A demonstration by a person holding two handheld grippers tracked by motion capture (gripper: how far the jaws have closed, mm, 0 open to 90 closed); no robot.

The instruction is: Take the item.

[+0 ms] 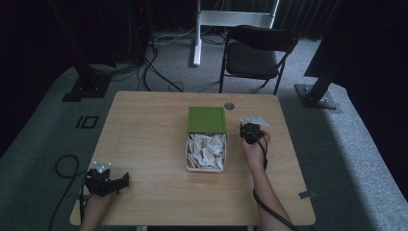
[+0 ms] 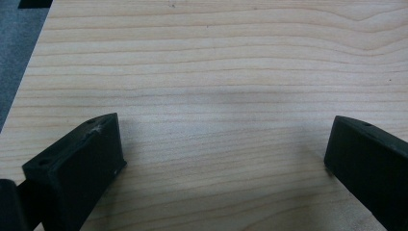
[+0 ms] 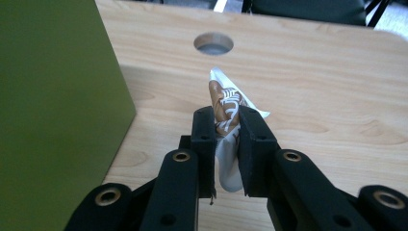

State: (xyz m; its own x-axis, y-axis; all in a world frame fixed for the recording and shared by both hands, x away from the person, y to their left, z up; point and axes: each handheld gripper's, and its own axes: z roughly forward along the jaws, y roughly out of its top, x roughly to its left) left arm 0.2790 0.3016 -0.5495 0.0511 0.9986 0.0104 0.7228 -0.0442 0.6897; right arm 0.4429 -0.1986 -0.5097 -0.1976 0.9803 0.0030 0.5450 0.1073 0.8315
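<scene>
A green box [image 1: 206, 120] stands in the middle of the table, its open white part [image 1: 206, 151] holding several white-and-brown packets. My right gripper [image 1: 250, 131] is just right of the box. In the right gripper view its jaws [image 3: 226, 130] are shut on one white-and-brown packet [image 3: 225, 103], held upright above the wood, with the green box wall [image 3: 53, 106] at the left. My left gripper [image 1: 120, 182] rests at the table's front left corner. In the left gripper view its fingers [image 2: 77, 168] stand wide apart with only bare wood between them.
A round cable hole [image 1: 229, 106] lies in the table near its far edge, behind the box. A black folding chair [image 1: 257, 55] stands beyond the table. Cables trail from both grippers over the front edge.
</scene>
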